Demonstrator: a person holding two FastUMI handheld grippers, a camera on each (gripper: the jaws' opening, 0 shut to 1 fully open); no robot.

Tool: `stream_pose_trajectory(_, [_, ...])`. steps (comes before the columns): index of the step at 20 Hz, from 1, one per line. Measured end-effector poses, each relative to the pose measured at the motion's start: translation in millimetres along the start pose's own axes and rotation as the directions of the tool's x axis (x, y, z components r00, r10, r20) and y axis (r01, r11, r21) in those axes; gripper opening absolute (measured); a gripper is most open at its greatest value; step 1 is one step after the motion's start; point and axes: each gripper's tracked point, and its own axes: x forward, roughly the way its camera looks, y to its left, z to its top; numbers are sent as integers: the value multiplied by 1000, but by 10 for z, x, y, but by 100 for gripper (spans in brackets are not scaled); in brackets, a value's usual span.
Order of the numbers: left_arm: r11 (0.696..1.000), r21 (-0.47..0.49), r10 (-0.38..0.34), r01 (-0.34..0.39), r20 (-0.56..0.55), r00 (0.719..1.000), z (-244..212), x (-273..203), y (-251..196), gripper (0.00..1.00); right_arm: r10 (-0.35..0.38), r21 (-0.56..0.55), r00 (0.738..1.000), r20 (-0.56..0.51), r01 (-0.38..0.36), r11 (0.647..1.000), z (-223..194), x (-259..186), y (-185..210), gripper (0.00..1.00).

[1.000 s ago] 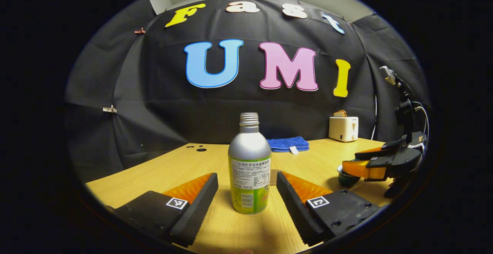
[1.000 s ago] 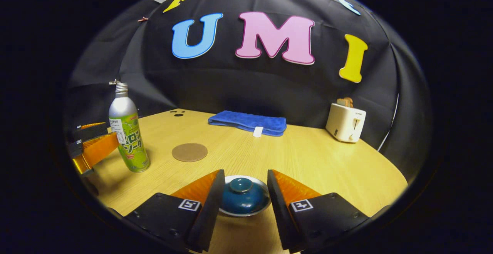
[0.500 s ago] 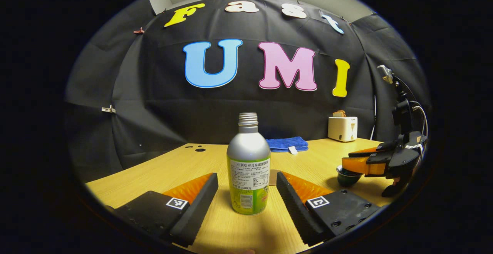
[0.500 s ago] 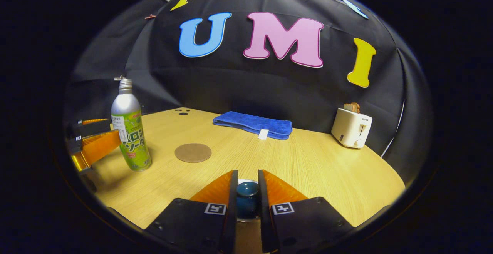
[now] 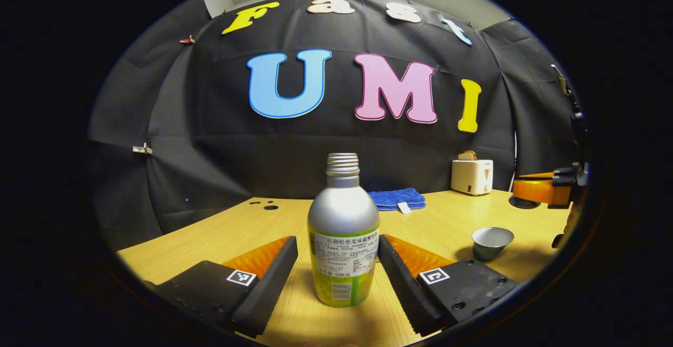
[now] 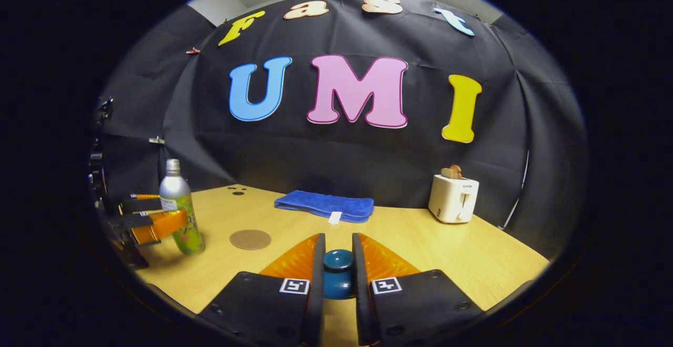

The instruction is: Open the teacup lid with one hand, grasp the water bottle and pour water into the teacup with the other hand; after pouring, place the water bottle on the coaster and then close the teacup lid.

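Left gripper view: the left gripper (image 5: 336, 263) sits at the bottom of the frame with its jaws spread wide, one finger on each side of the water bottle (image 5: 343, 239). The bottle stands upright on the wooden table (image 5: 247, 228) at lower centre, cap off, threaded neck bare. Whether the fingers touch the bottle cannot be told; a narrow gap seems to show on the left side. At lower right the teacup (image 5: 492, 242) stands uncovered on the table. At the right edge, above the cup, the right gripper (image 5: 526, 192) hangs in the air with the dark underside of the teacup lid (image 5: 522, 203) at its tip. In the middle distance, right of centre: a folded blue towel (image 5: 397, 198) and a white toaster (image 5: 471, 176) near the wall.

Right gripper view: the right gripper (image 6: 337, 278) at bottom centre is clamped on the knob of the teacup lid (image 6: 337, 273), both fingers pressing it. At left the water bottle (image 6: 179, 213) stands between the open fingers of the left gripper (image 6: 157, 215). A round coaster (image 6: 250, 239) lies bare just right of the bottle. Blue towel (image 6: 326, 205) at centre, toaster (image 6: 453, 197) at right.
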Motion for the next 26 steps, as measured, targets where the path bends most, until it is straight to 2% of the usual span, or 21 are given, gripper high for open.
stream_pose_trajectory(2, [1000, 0, 6, -6, -1, 1000, -4, 119, 5, 97, -14, 80, 1000, -21, 16, 997, -152, -38, -158, 28])
stream_pose_trajectory(5, [1000, 0, 21, -21, -1, 1000, 1, 225, 28, 97, -43, 95, 999, -6, 44, 995, -188, -66, -350, 28])
stream_pose_trajectory(7, [999, -1, 50, -50, -3, 999, -9, 269, 77, 93, -44, 112, 999, 3, 43, 993, -224, -61, -398, 28])
stream_pose_trajectory(8, [998, -1, 62, -62, -4, 998, -2, 279, 92, 84, -42, 119, 999, 3, 41, 992, -232, -58, -406, 28])
stream_pose_trajectory(11, [998, 4, 69, -69, -5, 998, -4, 273, 76, 82, -35, 117, 999, 23, 32, 993, -208, -14, -406, 28])
stream_pose_trajectory(15, [992, 120, 36, -36, 4, 999, 146, 247, -113, 80, -62, 65, 997, 40, 59, 996, -180, 33, -500, 28])
stream_pose_trajectory(17, [973, 230, 11, -14, 16, 1000, 276, 249, -244, 80, -60, 62, 997, 43, 57, 996, -191, 50, -516, 28])
stream_pose_trajectory(19, [932, 363, -21, 17, 5, 1000, 356, 286, -388, 80, -64, 60, 997, 45, 61, 996, -194, 56, -561, 28])
stream_pose_trajectory(21, [876, 478, -58, 58, -15, 998, 380, 327, -552, 80, -64, 61, 997, 46, 61, 996, -192, 44, -611, 28])
stream_pose_trajectory(22, [841, 536, -72, 74, -25, 997, 388, 349, -619, 80, -67, 60, 997, 45, 64, 996, -193, 41, -644, 28])
stream_pose_trajectory(26, [657, 747, -117, 102, -33, 993, 418, 415, -880, 79, -70, 62, 996, 47, 67, 996, -201, 35, -791, 28])
